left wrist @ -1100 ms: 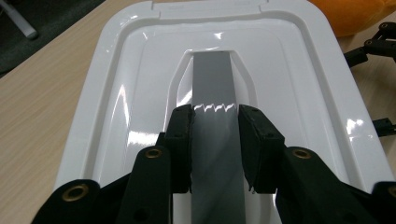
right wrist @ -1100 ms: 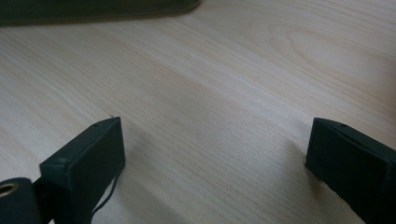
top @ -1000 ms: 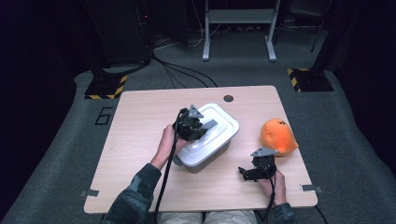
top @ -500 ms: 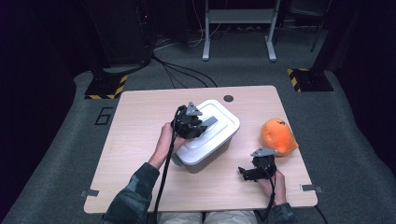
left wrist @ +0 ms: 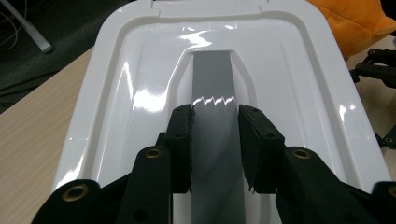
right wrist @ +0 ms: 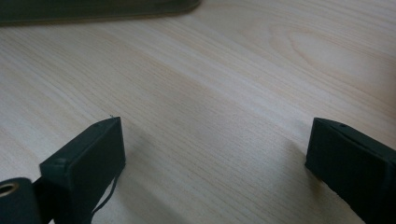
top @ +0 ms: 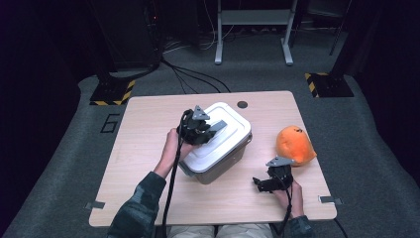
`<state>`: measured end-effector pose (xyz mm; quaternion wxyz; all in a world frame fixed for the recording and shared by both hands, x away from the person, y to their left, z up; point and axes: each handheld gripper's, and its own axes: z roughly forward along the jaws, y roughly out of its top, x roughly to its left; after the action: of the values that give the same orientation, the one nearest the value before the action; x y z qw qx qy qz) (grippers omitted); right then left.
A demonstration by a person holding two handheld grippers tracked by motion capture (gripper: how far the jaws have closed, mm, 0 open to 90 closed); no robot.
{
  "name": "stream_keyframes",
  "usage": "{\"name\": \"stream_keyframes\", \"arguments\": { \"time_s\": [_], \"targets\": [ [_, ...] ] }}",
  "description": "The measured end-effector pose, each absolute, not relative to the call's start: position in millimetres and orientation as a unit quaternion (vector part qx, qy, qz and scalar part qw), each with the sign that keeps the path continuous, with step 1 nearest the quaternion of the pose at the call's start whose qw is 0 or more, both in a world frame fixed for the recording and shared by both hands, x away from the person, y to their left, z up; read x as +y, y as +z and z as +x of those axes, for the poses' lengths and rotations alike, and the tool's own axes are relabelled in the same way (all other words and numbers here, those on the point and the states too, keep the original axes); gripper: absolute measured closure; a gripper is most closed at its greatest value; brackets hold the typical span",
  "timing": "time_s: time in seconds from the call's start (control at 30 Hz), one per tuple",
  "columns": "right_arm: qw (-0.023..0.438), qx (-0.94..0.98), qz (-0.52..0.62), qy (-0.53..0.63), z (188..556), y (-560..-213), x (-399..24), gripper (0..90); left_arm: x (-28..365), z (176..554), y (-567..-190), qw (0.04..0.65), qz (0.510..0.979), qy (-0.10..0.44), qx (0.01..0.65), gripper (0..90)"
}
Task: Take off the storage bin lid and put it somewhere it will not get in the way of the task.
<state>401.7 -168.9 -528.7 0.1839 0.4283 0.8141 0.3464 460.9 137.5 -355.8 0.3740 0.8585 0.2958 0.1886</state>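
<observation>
A white lidded box point(top: 218, 146) sits near the middle of the tabletop point(top: 143, 129), turned at an angle to its edges. A grey handle point(left wrist: 212, 93) runs along a sunken channel in the middle of the box's glossy lid point(left wrist: 135, 79).

The left gripper point(top: 200, 130) rests on top of the box, over the end of the lid nearer the person. In the left gripper view its fingers point(left wrist: 182, 140) are closed against both sides of the grey handle, one pad pressing on each side, so the handle is clamped between them.

The right gripper point(top: 271, 179) is apart from the box, on the person's right of it and close to the near edge of the tabletop. It lies low over the bare wood with its fingers point(right wrist: 88, 158) spread wide and nothing between them.

An orange soft toy point(top: 294, 145) lies to the right of the box, just beyond the right gripper. In the left gripper view the toy shows past the far corner of the lid.
</observation>
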Motion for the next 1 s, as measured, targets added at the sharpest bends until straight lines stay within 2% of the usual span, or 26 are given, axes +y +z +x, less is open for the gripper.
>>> {"name": "stream_keyframes", "arguments": {
  "time_s": [1.0],
  "targets": [
    [0.184, 0.813, 0.430, 0.346, 401.7, -528.7, -168.8, 3.7, 172.4, 462.8, -334.7, 0.378, 0.840, 0.217, 0.324, 66.3]
  ]
}}
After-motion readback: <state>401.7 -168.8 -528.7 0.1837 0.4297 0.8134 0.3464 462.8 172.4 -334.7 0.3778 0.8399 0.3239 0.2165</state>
